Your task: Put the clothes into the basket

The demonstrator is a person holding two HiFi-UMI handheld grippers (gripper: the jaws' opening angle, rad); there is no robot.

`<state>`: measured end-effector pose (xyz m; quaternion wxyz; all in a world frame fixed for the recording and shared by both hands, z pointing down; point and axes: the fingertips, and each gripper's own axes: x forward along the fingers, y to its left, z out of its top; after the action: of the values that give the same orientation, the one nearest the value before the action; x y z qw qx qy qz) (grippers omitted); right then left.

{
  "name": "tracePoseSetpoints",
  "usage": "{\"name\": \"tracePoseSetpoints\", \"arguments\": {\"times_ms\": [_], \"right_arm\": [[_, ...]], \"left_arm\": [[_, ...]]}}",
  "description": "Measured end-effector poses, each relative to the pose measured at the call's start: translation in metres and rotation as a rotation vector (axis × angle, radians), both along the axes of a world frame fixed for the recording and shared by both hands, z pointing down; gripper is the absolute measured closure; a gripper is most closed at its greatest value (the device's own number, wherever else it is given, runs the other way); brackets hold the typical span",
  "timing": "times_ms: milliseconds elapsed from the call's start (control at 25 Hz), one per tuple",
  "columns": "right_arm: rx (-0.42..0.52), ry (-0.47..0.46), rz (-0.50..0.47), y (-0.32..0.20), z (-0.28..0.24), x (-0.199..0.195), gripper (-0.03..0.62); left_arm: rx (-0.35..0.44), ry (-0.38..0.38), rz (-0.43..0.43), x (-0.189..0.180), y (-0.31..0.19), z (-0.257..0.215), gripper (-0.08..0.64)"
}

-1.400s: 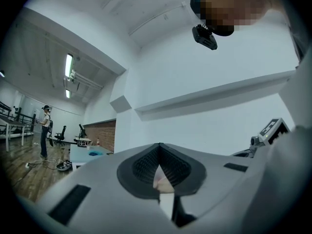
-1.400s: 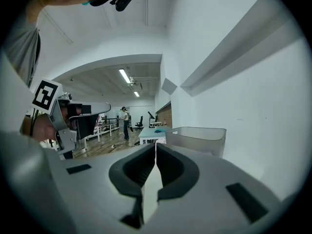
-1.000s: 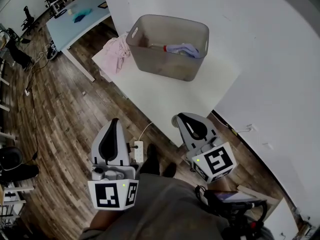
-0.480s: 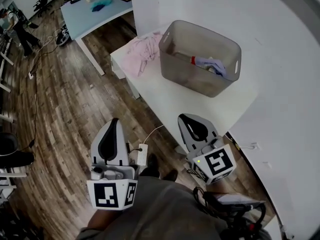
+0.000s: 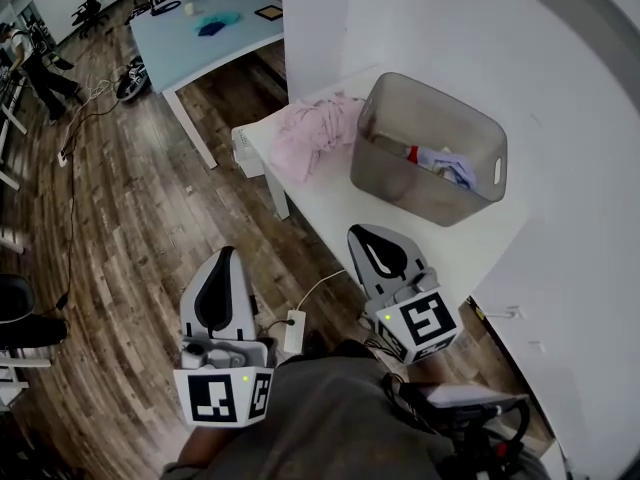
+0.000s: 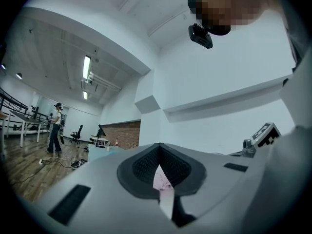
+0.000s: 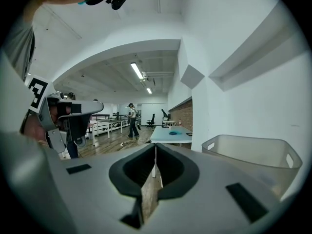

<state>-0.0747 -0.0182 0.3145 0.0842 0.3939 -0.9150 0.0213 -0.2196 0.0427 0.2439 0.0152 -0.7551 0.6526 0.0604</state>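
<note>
A translucent grey basket (image 5: 396,158) stands on the white table (image 5: 345,223) by the wall, with a blue and white garment (image 5: 447,165) inside. A heap of pink clothes (image 5: 313,134) lies on the table just left of the basket. My left gripper (image 5: 224,255) is shut and empty, out over the wood floor well short of the table. My right gripper (image 5: 365,234) is also shut and empty, at the table's near edge. A sliver of the pink clothes (image 6: 161,178) shows through the jaws in the left gripper view. The right gripper view has the basket (image 7: 253,155) at its right.
A light blue table (image 5: 205,30) stands at the back. A power strip (image 5: 294,330) and its cable lie on the floor between my grippers. A white wall runs along the right. A person (image 5: 30,63) and office chairs are far off at the left.
Both grippers have travelled across the floor with the person. The table, basket and pink clothes now sit further right and lower in the head view. Both sets of jaws stay shut.
</note>
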Motion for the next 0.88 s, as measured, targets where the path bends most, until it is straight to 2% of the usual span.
{"name": "tracePoseSetpoints", "arguments": {"times_ms": [240, 560, 880], "right_arm": [[0.004, 0.004, -0.006, -0.022, -0.002, -0.011, 0.580], [-0.027, -0.012, -0.028, -0.064, 0.008, -0.006, 0.580], [-0.036, -0.048, -0.146, -0.094, 0.014, -0.018, 0.580]], "left_arm": [[-0.018, 0.012, 0.001, -0.007, -0.019, 0.006, 0.552], [-0.026, -0.008, -0.028, 0.001, -0.068, 0.003, 0.552], [-0.034, -0.035, -0.065, 0.023, -0.109, 0.001, 0.552]]}}
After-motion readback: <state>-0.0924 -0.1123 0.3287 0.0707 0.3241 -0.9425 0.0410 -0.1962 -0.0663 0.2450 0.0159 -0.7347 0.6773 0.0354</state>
